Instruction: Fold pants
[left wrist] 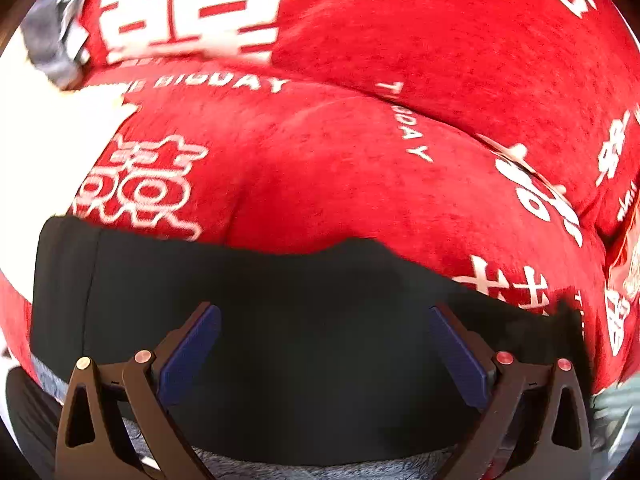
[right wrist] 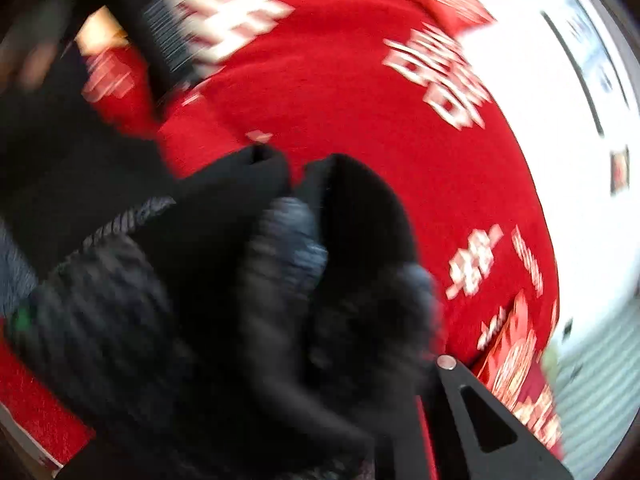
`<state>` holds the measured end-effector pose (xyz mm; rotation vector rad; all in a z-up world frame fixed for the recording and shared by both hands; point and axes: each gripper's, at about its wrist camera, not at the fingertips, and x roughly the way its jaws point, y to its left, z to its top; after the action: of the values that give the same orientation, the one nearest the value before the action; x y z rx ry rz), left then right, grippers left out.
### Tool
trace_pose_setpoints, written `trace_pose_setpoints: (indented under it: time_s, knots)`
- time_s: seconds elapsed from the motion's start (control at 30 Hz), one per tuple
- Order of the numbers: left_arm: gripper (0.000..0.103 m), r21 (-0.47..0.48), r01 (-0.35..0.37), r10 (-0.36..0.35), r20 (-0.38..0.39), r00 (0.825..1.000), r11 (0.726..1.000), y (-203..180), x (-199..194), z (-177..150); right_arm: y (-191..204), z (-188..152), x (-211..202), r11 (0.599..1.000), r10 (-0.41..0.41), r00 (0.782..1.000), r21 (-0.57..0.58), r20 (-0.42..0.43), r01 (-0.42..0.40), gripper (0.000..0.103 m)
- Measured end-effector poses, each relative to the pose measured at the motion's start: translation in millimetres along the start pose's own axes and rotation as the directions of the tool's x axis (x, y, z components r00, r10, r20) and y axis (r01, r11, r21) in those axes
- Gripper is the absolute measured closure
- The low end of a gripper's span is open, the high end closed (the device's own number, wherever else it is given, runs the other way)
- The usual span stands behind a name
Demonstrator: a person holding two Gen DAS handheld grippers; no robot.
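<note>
Pants [left wrist: 280, 320] are lying half-folded on the red blanket [left wrist: 340, 160] while your left gripper [left wrist: 324, 344] is hovering spread; right gripper [right wrist: 400, 420] unreadable.

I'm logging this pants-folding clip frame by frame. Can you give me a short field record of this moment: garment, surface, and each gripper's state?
garment: black pants, lying flat in the left wrist view, bunched up in the right wrist view
surface: red blanket with white characters and lettering
left gripper: jaws wide open over the pants, nothing between them
right gripper: black fabric heaped over it, jaws hidden, state unclear
image quality: right wrist view heavily motion-blurred
</note>
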<state>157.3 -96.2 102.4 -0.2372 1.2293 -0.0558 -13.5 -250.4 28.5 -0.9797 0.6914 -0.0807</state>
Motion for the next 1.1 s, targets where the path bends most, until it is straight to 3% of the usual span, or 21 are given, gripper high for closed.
trace_pose_setpoints:
  time_s: [0.13,0.23,0.27,0.3,0.33,0.37,0.4,0.53,0.6,0.67,0.73,0.8,0.83,0.9,0.93,0.97,1.0,1.07,1.1]
  knots:
    - [0.000,0.022,0.049,-0.048,-0.036,0.998,0.999,-9.3,3.2,-9.2,46.3,-4.0,8.7,0.986,-0.009,0.999,-0.164,-0.038,0.003,0.088]
    - [0.000,0.108,0.114,-0.104,-0.091,0.990,0.988,-36.5,11.5,-17.4,54.5,-7.7,6.6,0.976,-0.049,0.998,-0.212,-0.038,0.040,0.085]
    - [0.000,0.145,0.101,-0.087,-0.101,0.991,0.984,-47.0,17.0,-21.5,53.5,-7.5,4.3,0.974,-0.044,0.998,-0.222,-0.045,0.033,0.083]
    - [0.000,0.162,0.089,-0.073,-0.102,0.992,0.983,-50.8,19.2,-21.8,52.0,-7.1,1.5,0.973,-0.033,0.998,-0.228,-0.050,0.020,0.072]
    - [0.000,0.193,0.061,-0.042,-0.104,0.994,0.979,-56.4,24.2,-24.2,48.4,-5.5,-3.4,0.973,-0.014,0.999,-0.232,-0.048,0.002,0.050]
    - [0.000,0.201,0.048,-0.027,-0.106,0.994,0.978,-57.4,26.2,-24.6,44.6,-5.6,-10.4,0.973,-0.010,0.999,-0.230,-0.036,0.001,0.038]
    - [0.000,0.201,0.042,-0.020,-0.107,0.994,0.979,-56.3,27.1,-24.4,39.4,-6.1,-19.5,0.975,-0.001,1.000,-0.222,-0.020,-0.004,0.020]
    - [0.000,0.171,0.042,-0.022,-0.113,0.993,0.984,-48.4,27.7,-24.6,6.8,-7.8,-47.4,0.983,0.172,0.984,-0.061,-0.045,-0.175,0.017]
    - [0.000,0.172,0.045,-0.025,-0.113,0.993,0.984,-46.4,22.9,-26.9,-14.0,-10.8,-55.5,0.949,0.314,0.948,0.057,-0.059,-0.311,0.017]
    - [0.000,0.202,0.051,-0.031,-0.102,0.994,0.978,-51.5,14.6,-31.6,-44.1,-21.5,-61.7,0.858,0.484,0.874,0.210,-0.026,-0.469,0.017]
    - [0.000,0.228,0.048,-0.028,-0.091,0.996,0.972,-59.7,9.1,-37.7,-72.6,-34.1,-62.5,0.771,0.569,0.822,0.337,0.016,-0.541,0.017]
    - [0.000,0.240,0.059,-0.036,-0.097,0.995,0.969,-67.6,6.4,-44.5,-108.4,-50.4,-60.7,0.679,0.611,0.788,0.459,0.082,-0.574,0.017]
    - [0.000,0.252,0.071,-0.046,-0.105,0.993,0.965,-74.7,5.0,-51.8,-123.5,-56.6,-56.9,0.646,0.610,0.785,0.505,0.109,-0.572,0.016]
    - [0.000,0.282,0.071,-0.041,-0.108,0.993,0.957,-86.2,3.8,-62.4,-143.0,-75.1,-47.8,0.612,0.587,0.801,0.583,0.118,-0.534,0.015]
    - [0.000,0.310,0.064,-0.034,-0.103,0.994,0.949,-95.1,3.5,-71.4,-147.9,-85.9,-38.4,0.597,0.593,0.800,0.619,0.089,-0.511,0.015]
    - [0.000,0.335,0.059,-0.026,-0.101,0.995,0.940,-101.5,4.2,-77.9,-149.6,-93.5,-28.7,0.574,0.613,0.786,0.638,0.082,-0.514,0.015]
    - [0.000,0.353,0.055,-0.020,-0.102,0.995,0.934,-105.7,5.5,-81.6,-148.8,-100.6,-19.3,0.541,0.641,0.763,0.656,0.084,-0.527,0.015]
    - [0.000,0.392,0.014,0.032,-0.110,0.993,0.920,-111.8,16.4,-90.7,-135.6,-122.3,11.9,0.449,0.724,0.687,0.715,0.060,-0.536,0.015]
    - [0.000,0.393,-0.007,0.060,-0.123,0.991,0.919,-110.2,23.9,-92.4,-129.4,-131.3,29.0,0.429,0.753,0.657,0.740,0.024,-0.518,0.016]
